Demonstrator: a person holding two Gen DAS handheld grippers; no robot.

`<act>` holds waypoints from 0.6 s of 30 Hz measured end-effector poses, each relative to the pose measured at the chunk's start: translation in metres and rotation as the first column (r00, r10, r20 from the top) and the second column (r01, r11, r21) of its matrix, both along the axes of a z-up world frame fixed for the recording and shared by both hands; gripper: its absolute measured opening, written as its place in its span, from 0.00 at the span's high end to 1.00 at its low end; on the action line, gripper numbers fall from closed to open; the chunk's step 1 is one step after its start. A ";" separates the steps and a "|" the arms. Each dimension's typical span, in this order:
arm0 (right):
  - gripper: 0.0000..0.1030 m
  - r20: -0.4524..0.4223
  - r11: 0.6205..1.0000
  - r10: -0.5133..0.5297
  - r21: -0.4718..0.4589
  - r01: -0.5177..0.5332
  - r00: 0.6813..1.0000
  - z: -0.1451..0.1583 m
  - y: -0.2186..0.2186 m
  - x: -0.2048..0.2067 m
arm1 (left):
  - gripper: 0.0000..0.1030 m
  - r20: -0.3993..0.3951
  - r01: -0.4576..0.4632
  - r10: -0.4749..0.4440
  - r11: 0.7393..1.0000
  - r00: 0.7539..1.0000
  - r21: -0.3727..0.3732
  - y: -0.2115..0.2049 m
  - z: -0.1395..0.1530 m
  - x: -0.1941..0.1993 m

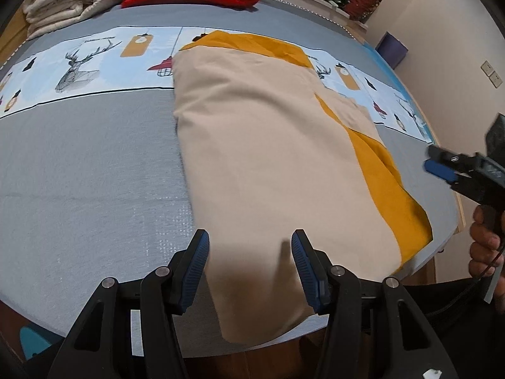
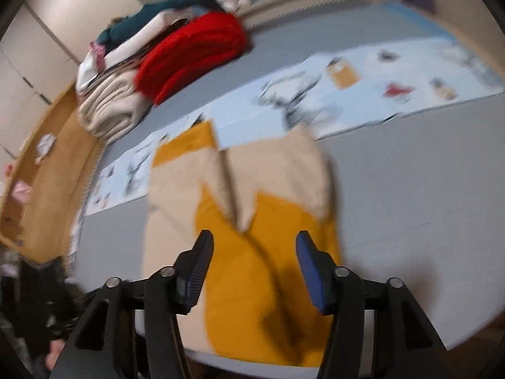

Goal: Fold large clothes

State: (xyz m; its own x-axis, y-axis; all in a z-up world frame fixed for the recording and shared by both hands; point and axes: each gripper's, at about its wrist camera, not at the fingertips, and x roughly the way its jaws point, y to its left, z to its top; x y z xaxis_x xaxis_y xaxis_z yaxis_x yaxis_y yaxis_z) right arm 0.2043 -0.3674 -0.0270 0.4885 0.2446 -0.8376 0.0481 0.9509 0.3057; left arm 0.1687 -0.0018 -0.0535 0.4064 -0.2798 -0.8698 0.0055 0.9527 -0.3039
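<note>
Left wrist view: the garment (image 1: 268, 158) lay on the bed (image 1: 88, 173), long axis running from the near edge away toward the printed band (image 1: 79, 63) across the bedding, leaning a bit to the right at the near end. Top layer beige, folded lengthwise into a long strip; mustard-yellow fabric showed along its right side & at the far end. Near end hung slightly over the bed edge. Left hand-held gripper (image 1: 250, 265) hovered over that near end, jaws apart, beige cloth seen between them but pads not pressing it. At far right, the right hand-held gripper (image 1: 442, 170) was held in a hand (image 1: 486, 246), off to the side of the garment, w/ its blue pads parted.

Right wrist view (blurred): same garment (image 2: 246, 268) lay lengthwise away from the camera, yellow layer nearest, beige parts farther out, incl. a loose flap (image 2: 233, 189) w/ pointed corners. Right hand-held gripper (image 2: 254, 265) sat above the yellow part, jaws apart, nothing clamped. Red blanket (image 2: 195, 53) & cream blanket (image 2: 110, 107) were stacked at the far left of the bed.
</note>
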 end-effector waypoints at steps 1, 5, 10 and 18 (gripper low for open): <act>0.46 -0.030 1.000 0.020 -0.014 -0.020 0.999 -0.007 0.008 0.007 | 0.52 -0.002 -0.004 0.004 1.000 1.000 0.001 0.002 0.000 0.000; 0.46 -0.170 0.995 0.055 -0.070 -0.068 0.984 -0.046 0.034 0.033 | 0.52 -0.003 -0.026 0.026 1.000 1.000 0.000 0.011 0.000 -0.003; 0.71 -0.275 0.997 0.025 -0.068 -0.046 0.961 -0.083 0.035 0.048 | 0.52 -0.002 -0.066 0.066 0.998 0.998 -0.015 0.026 0.003 -0.005; 0.97 0.115 0.967 0.148 0.190 -0.168 0.982 0.019 0.017 0.003 | 0.52 0.014 -0.054 0.055 0.998 0.998 -0.040 0.019 0.007 -0.002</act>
State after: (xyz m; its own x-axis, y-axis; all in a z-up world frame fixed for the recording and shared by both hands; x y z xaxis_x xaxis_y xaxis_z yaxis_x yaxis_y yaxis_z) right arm 0.2076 -0.3502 -0.0082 0.5083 0.4817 -0.7139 -0.1381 0.8638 0.4845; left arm 0.1670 0.0170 -0.0462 0.4347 -0.2914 -0.8521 -0.0411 0.9388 -0.3421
